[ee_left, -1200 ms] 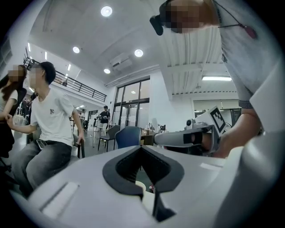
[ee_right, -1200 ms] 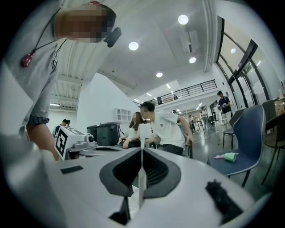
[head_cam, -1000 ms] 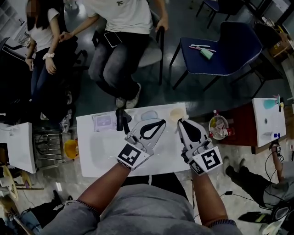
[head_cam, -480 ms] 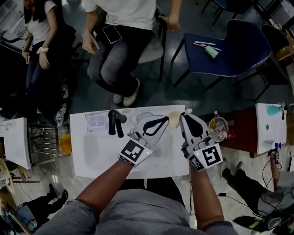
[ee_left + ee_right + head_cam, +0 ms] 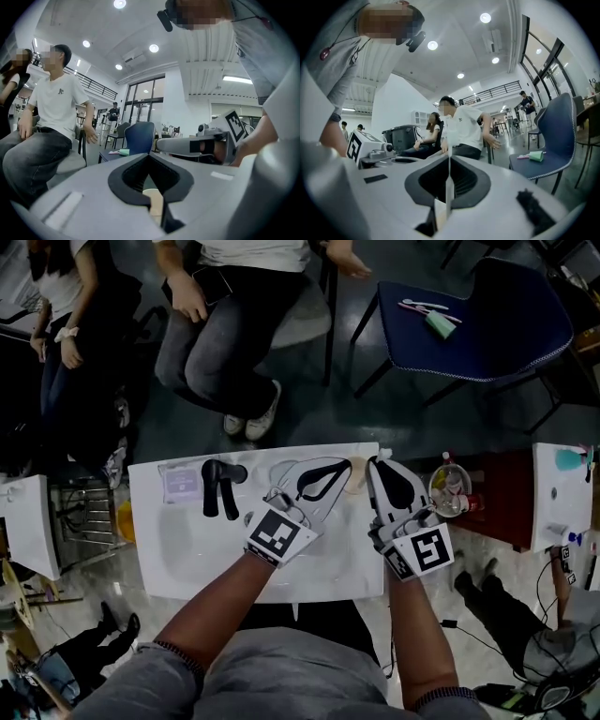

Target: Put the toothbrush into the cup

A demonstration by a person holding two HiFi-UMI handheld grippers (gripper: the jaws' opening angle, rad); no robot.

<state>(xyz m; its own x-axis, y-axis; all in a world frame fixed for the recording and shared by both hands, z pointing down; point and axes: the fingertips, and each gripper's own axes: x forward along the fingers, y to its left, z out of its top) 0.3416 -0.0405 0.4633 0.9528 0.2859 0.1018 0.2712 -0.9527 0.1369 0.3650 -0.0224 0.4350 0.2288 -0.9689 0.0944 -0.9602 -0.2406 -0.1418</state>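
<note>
A cream cup (image 5: 355, 480) stands near the far edge of the white table (image 5: 187, 549), between my two grippers. My left gripper (image 5: 345, 465) is shut, its tips right beside the cup's left side; the cup (image 5: 153, 200) shows through the jaws' opening in the left gripper view. On the cup's right, my right gripper (image 5: 380, 461) is shut on a thin white toothbrush (image 5: 449, 187) that stands upright between the jaws. Its small white end (image 5: 382, 454) pokes out past the tips in the head view.
A black two-pronged object (image 5: 217, 487), a lilac packet (image 5: 180, 482) and a clear round dish (image 5: 285, 472) lie on the table's far left. Two people sit just beyond the table. A blue chair (image 5: 487, 315) and a red stool with a bowl (image 5: 448, 491) stand to the right.
Both grippers have crept toward the table's far edge and closer around the cup. The head view has swung, and the seated person's hands have moved.
</note>
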